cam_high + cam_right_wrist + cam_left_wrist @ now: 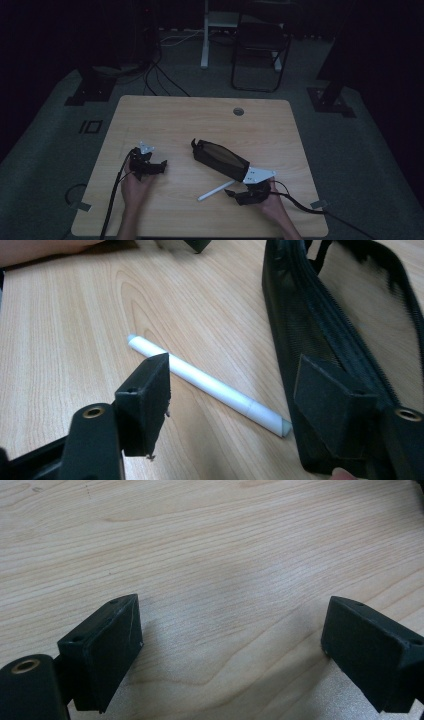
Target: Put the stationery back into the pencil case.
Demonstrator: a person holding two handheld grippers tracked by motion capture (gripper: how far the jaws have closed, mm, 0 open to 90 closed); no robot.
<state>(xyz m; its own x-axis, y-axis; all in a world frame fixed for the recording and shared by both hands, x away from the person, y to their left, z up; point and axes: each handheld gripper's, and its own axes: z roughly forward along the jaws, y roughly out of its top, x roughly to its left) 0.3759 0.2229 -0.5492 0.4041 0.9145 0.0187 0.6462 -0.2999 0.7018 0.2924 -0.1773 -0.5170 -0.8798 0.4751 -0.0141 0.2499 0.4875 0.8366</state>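
Black mesh zip pouch (pixel 220 159), mid-table (pixel 165 112), no legible label. White pen (pixel 215 191): just beside pouch. Right gripper (pixel 239 195): jaws spread, near pen. Left gripper (pixel 152 167): released, left of pouch.

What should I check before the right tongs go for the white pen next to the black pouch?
1. Right tongs open: ok, jaws stand apart with nothing between them.
2. White pen free to grasp: ok, it lies flat on the table with nothing on top.
3. Pen lined up with the tongs: ok, it runs across the gap between the jaws in the right gripper view.
4. Room beside the black pouch: not ok, one pen end lies right at the pouch and the right jaw is against it.
5. Left tongs out of the way: ok, open over bare wood.
6. Pouch zipper open: cannot tell.
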